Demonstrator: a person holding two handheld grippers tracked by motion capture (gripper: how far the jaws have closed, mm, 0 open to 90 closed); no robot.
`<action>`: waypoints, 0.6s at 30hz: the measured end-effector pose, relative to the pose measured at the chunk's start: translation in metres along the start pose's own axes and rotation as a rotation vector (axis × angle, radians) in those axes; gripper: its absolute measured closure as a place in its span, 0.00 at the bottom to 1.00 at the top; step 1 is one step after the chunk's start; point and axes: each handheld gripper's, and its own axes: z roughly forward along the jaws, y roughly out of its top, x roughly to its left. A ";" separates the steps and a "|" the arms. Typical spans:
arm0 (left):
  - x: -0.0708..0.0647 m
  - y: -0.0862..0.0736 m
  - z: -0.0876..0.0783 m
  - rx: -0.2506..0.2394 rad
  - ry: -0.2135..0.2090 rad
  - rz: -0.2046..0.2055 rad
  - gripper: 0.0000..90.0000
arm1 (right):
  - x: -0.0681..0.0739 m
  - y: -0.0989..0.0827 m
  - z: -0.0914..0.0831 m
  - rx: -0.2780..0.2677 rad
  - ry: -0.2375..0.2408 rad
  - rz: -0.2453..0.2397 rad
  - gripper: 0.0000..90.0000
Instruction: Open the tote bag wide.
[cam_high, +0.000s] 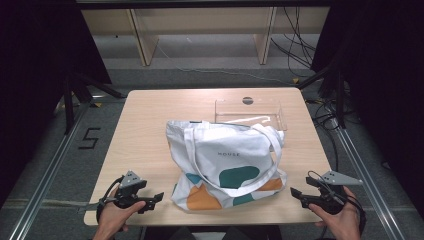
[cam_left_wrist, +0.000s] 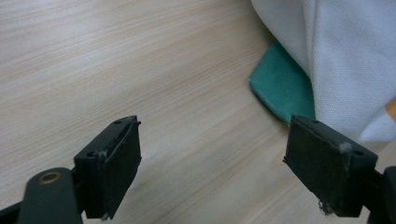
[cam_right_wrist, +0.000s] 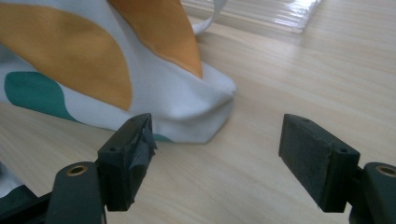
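Lying flat: white tote bag (cam_high: 225, 162), teal and orange patches.

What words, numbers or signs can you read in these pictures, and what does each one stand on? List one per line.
"HOUSE": small grey letters on the white front of the tote bag, read in the high view.
"5": black figure on the grey floor left of the table.
Nothing else readable.

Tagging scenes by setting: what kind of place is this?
Likely a lab recording station, not a home: a bare wooden table fenced by black curtains, metal floor rails, loose cables behind. A tote bag lies on the table.
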 end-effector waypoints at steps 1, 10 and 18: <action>0.000 0.000 -0.001 0.008 0.003 0.013 0.19 | 0.003 0.006 -0.003 0.001 -0.001 -0.014 0.30; -0.001 0.000 0.000 0.002 0.006 0.013 0.19 | 0.010 0.053 -0.038 -0.078 0.070 -0.084 0.32; 0.000 0.000 0.000 0.003 0.011 0.020 0.19 | 0.027 0.120 -0.064 -0.149 0.121 -0.164 0.39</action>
